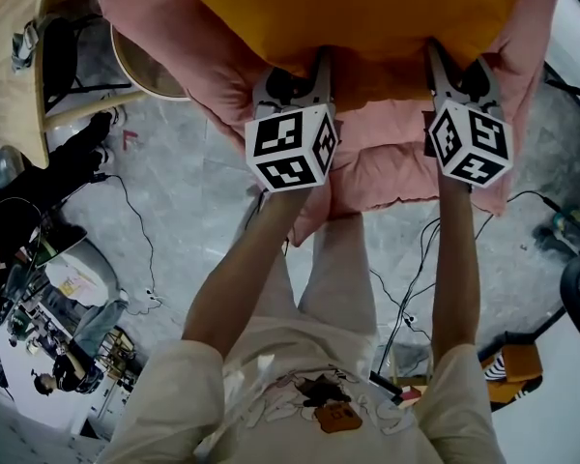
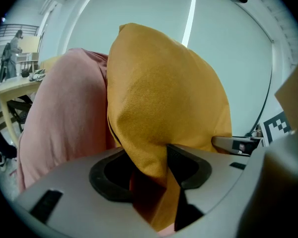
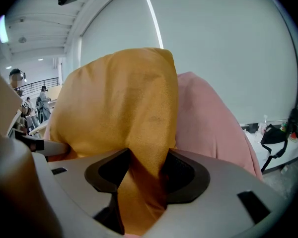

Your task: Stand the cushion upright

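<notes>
cushion [image 2: 164, 98], mustard, stands upright, leaning against pink cushion [image 2: 64, 113]. soft, light, floppy; best held by lower corners. left gripper [image 2: 150, 168] and right gripper [image 3: 145, 171]: jaws seemingly pinching corner fabric, perhaps loosely.

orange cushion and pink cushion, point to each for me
orange cushion [image 2: 164, 93], left gripper view, middle of its front face
pink cushion [image 3: 213, 133], right gripper view, its bulging side right of the orange one
</notes>
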Available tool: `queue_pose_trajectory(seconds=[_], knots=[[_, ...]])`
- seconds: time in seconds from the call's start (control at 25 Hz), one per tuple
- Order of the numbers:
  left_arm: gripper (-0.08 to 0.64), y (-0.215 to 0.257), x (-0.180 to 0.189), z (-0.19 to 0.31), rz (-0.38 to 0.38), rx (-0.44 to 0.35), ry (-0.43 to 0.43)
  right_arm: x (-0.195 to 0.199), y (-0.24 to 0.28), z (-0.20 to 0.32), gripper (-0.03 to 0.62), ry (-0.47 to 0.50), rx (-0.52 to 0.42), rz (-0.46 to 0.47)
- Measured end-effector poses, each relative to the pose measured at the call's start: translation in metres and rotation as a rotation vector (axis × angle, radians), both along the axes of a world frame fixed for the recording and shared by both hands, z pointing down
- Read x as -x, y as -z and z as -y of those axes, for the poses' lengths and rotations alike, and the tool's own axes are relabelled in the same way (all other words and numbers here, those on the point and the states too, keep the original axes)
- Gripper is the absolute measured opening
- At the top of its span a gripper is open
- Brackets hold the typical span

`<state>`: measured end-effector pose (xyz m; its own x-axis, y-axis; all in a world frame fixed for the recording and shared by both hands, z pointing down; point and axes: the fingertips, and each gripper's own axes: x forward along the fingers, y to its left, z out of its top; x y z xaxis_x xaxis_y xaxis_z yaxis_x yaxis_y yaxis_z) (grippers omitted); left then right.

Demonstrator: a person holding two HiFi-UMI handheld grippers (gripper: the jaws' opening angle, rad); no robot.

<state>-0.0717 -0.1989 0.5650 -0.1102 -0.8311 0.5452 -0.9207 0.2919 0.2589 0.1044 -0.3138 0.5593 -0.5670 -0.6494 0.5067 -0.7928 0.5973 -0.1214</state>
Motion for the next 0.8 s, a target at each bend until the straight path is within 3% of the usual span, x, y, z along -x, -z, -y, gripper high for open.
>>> queue_pose_trajectory(seconds=[0.44,0.8], knots=[[0.282,0.002,0.003,-0.018,-0.01,0.025,-0.042,-0.01,0.007,-0.016,0.28,-0.047,0.005,-0.022],[0.324,0.009,0.003,-0.035,-0.032,0.054,-0.126,-0.023,0.03,-0.034,0.296,-0.161,-0.024,-0.056]])
